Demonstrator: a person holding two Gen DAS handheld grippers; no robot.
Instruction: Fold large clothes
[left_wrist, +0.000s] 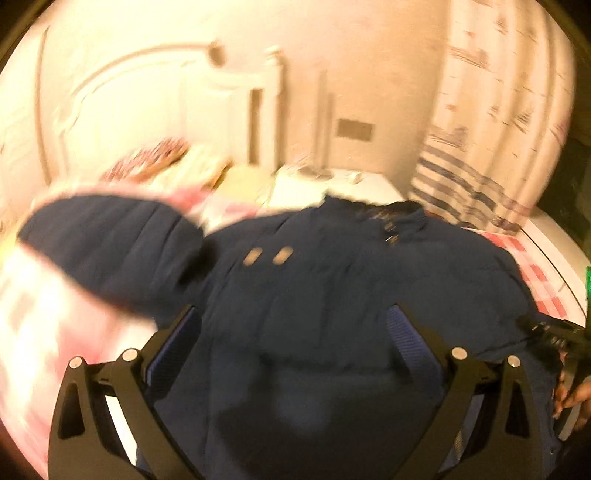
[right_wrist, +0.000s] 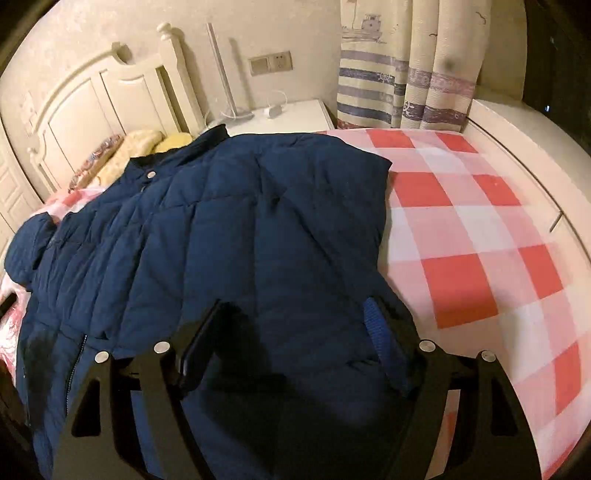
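Landmark taken: navy quilted puffer jacket (right_wrist: 229, 229), laid flat on the red-and-white checked bedsheet (right_wrist: 461, 229), collar toward the cream carved wooden headboard (right_wrist: 92, 96).

Far left of the jacket: one padded sleeve (left_wrist: 110, 251) spread outward, stitched in horizontal channels, blurred in the left wrist view. Left gripper (left_wrist: 295, 332) above the jacket's lower body, black fingers with ribbed blue pads spread wide, nothing visibly clamped between them. Metal snap studs (left_wrist: 267, 255) along the front placket.

Behind the collar: yellow and patterned soft bedding (right_wrist: 129, 147) against the headboard; white smooth bedside table (right_wrist: 291, 114) with a cable and slim lamp stem.

Right gripper (right_wrist: 299, 317) over the jacket's hem, jaws apart, fabric below but not pinched. Right of the jacket: bare checked sheet, then striped pleated curtain (right_wrist: 402, 74). Hand (left_wrist: 574, 402) at the jacket's right edge, partly hidden.
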